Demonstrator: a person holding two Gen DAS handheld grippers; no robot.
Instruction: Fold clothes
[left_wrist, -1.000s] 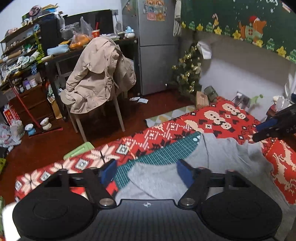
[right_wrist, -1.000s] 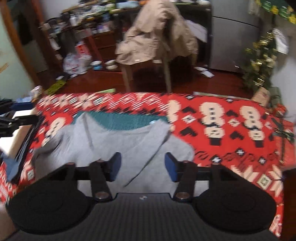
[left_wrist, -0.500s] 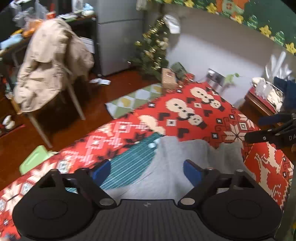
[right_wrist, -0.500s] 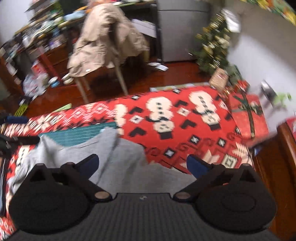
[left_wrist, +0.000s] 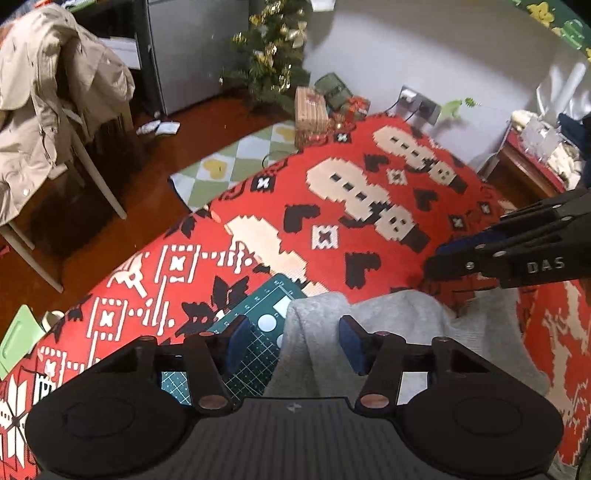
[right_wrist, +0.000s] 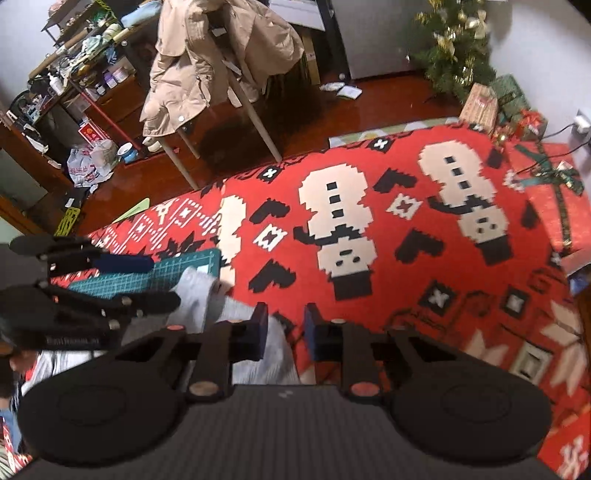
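A grey garment (left_wrist: 391, 325) lies crumpled at the near edge of the red patterned tablecloth (left_wrist: 332, 206), partly over a green cutting mat (left_wrist: 258, 317). My left gripper (left_wrist: 291, 343) is open and hovers low, straddling the garment's left edge and the mat. My right gripper (left_wrist: 432, 258) comes in from the right above the garment's far right corner. In the right wrist view the right gripper (right_wrist: 285, 328) has narrowed to a small gap over the grey garment's (right_wrist: 199, 291) right edge, without visibly pinching it. The left gripper (right_wrist: 164, 282) shows at the left, open over the mat (right_wrist: 173, 269).
Beyond the table a chair with a beige coat (right_wrist: 207, 62) stands on the dark wood floor. A Christmas tree (left_wrist: 273, 55), wrapped gift boxes (left_wrist: 310, 110) and a grey fridge (left_wrist: 184, 48) are at the back. Cluttered shelves (right_wrist: 74, 81) line the left wall.
Both grippers have swung rightward and dropped closer to the table. The right gripper's fingers closed from wide open to a narrow gap. The garment looks more bunched toward the near edge.
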